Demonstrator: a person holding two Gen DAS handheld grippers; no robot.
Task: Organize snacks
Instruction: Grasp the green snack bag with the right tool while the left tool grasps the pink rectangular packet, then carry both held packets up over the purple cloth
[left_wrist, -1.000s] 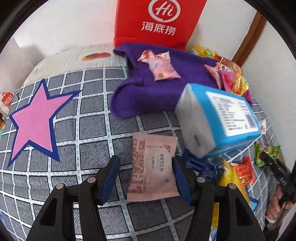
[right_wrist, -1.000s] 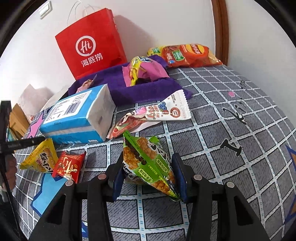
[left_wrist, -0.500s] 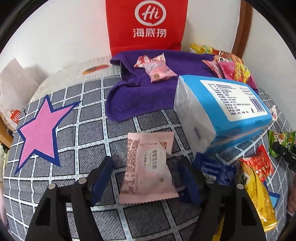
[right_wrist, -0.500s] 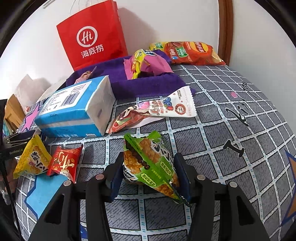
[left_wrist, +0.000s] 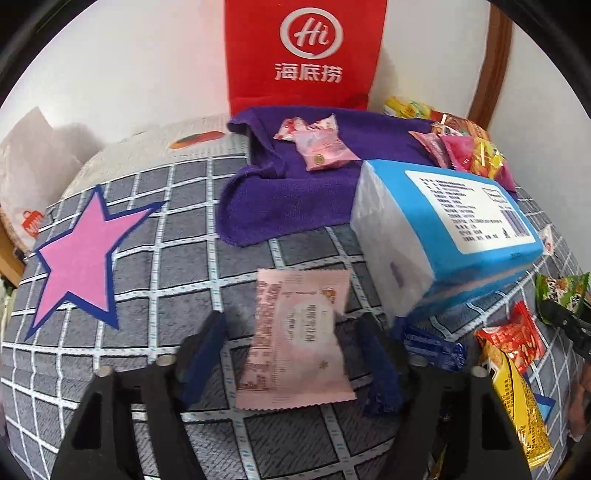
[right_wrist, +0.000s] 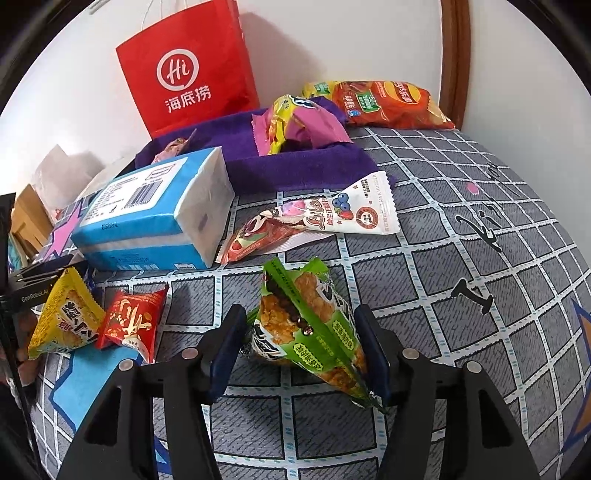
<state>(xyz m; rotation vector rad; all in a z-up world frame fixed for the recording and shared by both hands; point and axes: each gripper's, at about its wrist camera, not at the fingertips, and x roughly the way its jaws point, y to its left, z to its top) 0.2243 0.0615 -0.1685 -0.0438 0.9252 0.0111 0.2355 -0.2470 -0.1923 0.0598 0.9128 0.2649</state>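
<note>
Two packets sit between two sets of jaws, and neither is truly pinched yet as far as we can see. Our left gripper (left_wrist: 291, 354) has its jaws spread wide around the pink packet (left_wrist: 295, 339), which lies flat on the checked cover (left_wrist: 177, 266) with daylight on both sides. Our right gripper (right_wrist: 299, 347) straddles the green packet (right_wrist: 306, 325); the blue pads sit close against its flanks, but we cannot tell whether they are pressing or merely beside it.

Now the risks. The pink packet is thin and flat on soft fabric, so we judge the pads could slide over it or pinch the cover along with it. If the left jaws close off-centre, the film may buckle and squirt out.

On the right, the green packet is puffy and stands on edge, its seam poking toward the camera. A grip on air-filled film could slip, and a hard squeeze might crush the snack inside.

The tissue pack (left_wrist: 443, 236) sits just beside the left gripper's right finger, with a small blue wrapper (left_wrist: 432, 347) tucked near it; a sideways swing could knock either.

The purple towel (left_wrist: 280, 199) by the red bag (left_wrist: 303, 51) already carries sweets, so we reckon that is the likely destination, and a careless drop there could scatter them.
</note>
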